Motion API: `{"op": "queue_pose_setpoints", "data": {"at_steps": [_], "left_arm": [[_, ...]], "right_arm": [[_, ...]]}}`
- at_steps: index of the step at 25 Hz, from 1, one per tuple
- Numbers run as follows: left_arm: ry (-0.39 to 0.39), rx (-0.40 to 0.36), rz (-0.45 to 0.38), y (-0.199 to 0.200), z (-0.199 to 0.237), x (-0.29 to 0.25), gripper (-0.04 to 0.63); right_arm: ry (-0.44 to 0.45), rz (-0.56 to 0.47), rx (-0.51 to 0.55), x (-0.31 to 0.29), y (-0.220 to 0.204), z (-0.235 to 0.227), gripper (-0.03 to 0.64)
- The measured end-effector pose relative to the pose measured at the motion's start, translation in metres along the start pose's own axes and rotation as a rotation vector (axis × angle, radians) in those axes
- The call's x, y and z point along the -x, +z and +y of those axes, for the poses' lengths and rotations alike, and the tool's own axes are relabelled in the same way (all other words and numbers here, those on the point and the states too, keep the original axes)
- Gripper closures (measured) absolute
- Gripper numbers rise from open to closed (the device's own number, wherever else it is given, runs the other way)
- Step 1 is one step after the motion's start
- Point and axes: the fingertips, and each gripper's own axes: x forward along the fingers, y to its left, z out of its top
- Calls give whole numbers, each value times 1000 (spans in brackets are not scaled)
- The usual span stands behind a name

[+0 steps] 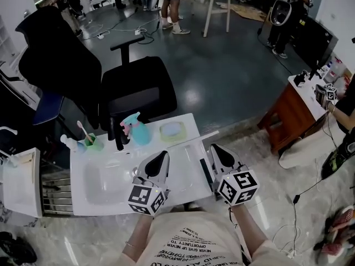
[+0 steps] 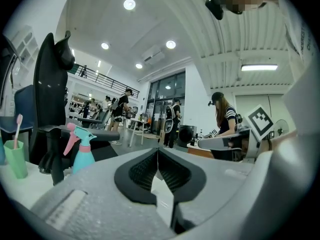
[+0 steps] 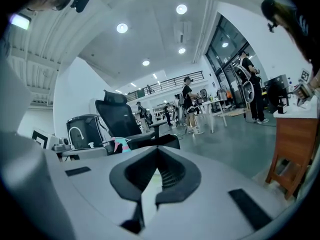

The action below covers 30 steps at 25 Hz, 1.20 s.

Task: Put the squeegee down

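A black office chair (image 1: pixel 111 82) stood behind the white tabletop (image 1: pixel 180 127), which had a shallow basin (image 1: pixel 102 183) sunk into its left half. Over the near edge of the tabletop the person held both tools side by side and clear of the surface. The left tongs (image 1: pixel 160 159) were closed tight, pad against pad, with nothing between them, as the left gripper view showed (image 2: pixel 158 156). The right tongs (image 1: pixel 223 155) were likewise fully closed and empty (image 3: pixel 158 159). The squeegee (image 1: pixel 206 174) lay flat along the right edge of the tabletop as a dark strip between the two tools, just left of the right tongs and free of both. A thin pale bar (image 1: pixel 191 138) lay across the far right corner; I could not tell whether it belonged to the squeegee. Along the back of the tabletop stood a black tap (image 1: pixel 118 137), a teal spray bottle (image 1: pixel 138 129) with a pink trigger just to its right, a pale green square sponge (image 1: pixel 172 131) further right, and a green cup (image 1: pixel 93 143) holding a pink toothbrush (image 1: pixel 84 131) to the left of the tap.
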Motion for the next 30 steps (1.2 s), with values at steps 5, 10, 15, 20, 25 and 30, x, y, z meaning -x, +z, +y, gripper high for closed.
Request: {"op": "queue_pose_setpoints", "data": {"at_steps": [5, 10, 15, 20, 25, 30], "left_arm": [[9, -25, -21, 10, 2, 7, 572], [32, -38, -35, 15, 6, 10, 572], [44, -45, -42, 17, 8, 12, 572], [45, -61, -46, 20, 8, 14, 572], [53, -68, -47, 21, 8, 15, 572], [60, -70, -42, 19, 10, 17, 572]], "right_arm": [[-11, -32, -18, 10, 6, -7, 614], [-21, -55, -35, 17, 11, -12, 614], [-18, -81, -32, 20, 19, -12, 614], [-20, -100, -33, 24, 24, -15, 614], [-25, -106, -9, 27, 27, -15, 614], [-20, -114, 6, 27, 29, -15, 614]]}}
